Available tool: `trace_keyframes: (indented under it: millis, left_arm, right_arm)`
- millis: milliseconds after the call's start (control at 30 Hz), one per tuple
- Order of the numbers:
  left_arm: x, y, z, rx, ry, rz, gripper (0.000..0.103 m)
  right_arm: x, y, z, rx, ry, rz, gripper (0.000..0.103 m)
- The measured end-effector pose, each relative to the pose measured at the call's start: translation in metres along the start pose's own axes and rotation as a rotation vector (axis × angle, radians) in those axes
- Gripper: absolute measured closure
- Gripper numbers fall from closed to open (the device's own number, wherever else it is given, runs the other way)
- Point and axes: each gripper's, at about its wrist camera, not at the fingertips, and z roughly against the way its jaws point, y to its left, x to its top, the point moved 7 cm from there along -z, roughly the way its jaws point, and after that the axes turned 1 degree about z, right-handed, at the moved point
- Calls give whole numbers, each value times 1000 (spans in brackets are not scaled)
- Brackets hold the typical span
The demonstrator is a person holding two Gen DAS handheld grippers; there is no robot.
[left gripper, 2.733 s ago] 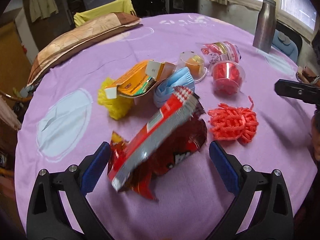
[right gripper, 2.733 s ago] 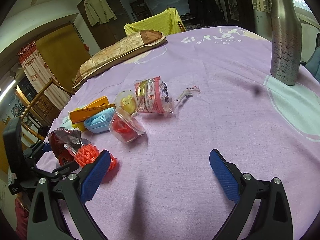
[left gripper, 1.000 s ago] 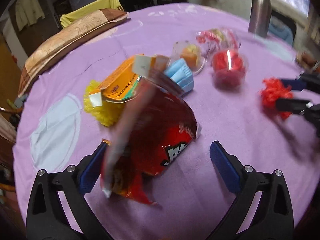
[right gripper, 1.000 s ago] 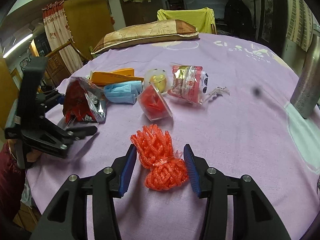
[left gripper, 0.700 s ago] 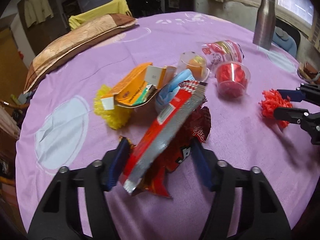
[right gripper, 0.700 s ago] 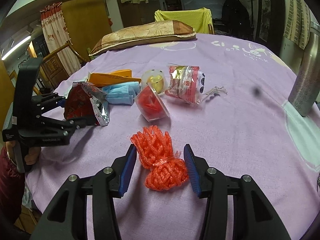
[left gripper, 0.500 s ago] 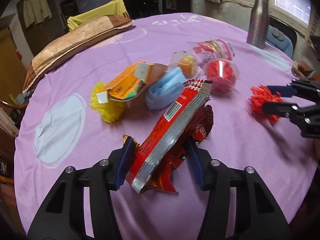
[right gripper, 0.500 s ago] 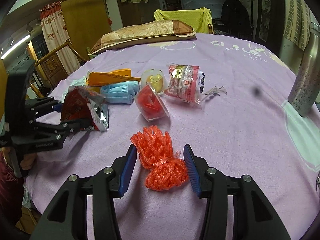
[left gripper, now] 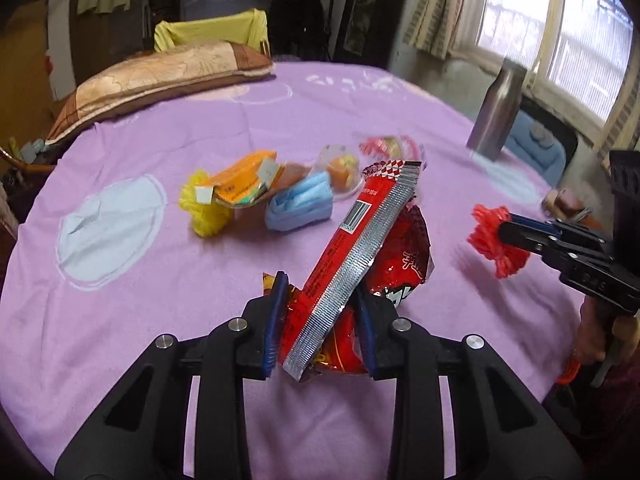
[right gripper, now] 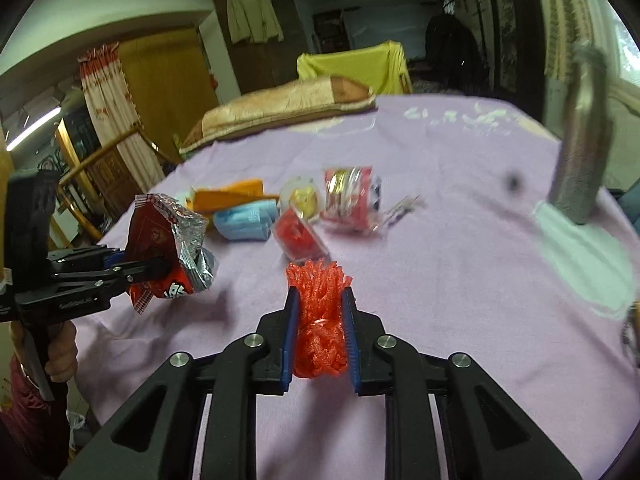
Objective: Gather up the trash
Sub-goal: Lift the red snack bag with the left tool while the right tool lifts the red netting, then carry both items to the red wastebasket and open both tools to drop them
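Both tongs have just squeezed in and lifted: left tongs (left gripper: 322,320) clamp the red snack bag (left gripper: 384,248), right tongs (right gripper: 319,336) pinch the red foam net (right gripper: 320,320), both clear above the purple tabletop (left gripper: 160,300).

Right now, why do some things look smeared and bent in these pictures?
Left wrist view: the fisheye curves the table's edge, and window glare washes out the corner. Right wrist view: motion blur smears the metal bottle and cups.
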Motion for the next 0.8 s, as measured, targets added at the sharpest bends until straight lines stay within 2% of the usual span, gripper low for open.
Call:
trace_keyframes:
  millis: [200,333,800]
  left_arm:
    - [12,-22,19,-36,-56,-2,70]
    - [14,-35,27,-55,-77,-5,70]
    - [15,-97,46,-113,-120,-61,70]
  right_arm:
    - [4,-14,52,-46,-89,-29,82]
    - [-1,-22,76,-69,-110,-40,82]
    - [-41,-69,176,-184,-215,-115,82]
